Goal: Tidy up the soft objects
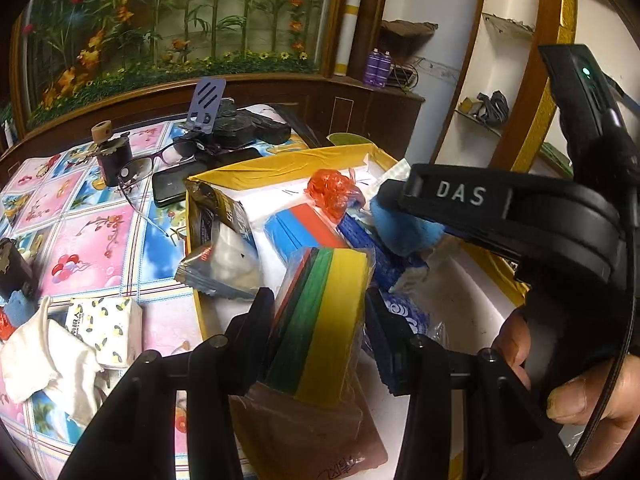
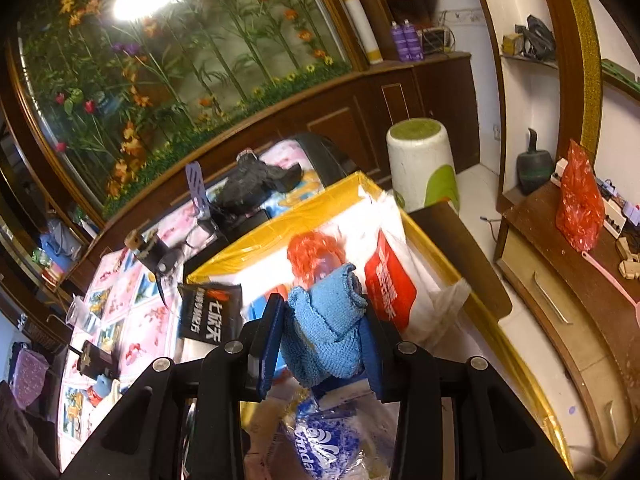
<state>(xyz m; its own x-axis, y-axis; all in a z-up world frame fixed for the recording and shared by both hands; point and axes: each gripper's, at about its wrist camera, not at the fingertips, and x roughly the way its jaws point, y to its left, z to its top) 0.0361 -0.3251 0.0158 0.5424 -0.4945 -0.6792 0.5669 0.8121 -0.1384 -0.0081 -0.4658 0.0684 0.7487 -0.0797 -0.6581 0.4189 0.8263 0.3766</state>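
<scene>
Left wrist view: your left gripper clamps a striped sponge pack, its long axis along the fingers, over the yellow box. Right wrist view: your right gripper pinches a blue cloth above the same box, directly over its contents, so lower straight down.

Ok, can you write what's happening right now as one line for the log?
left gripper: shut on striped sponge pack | right gripper: shut on blue cloth | both over yellow box
</scene>
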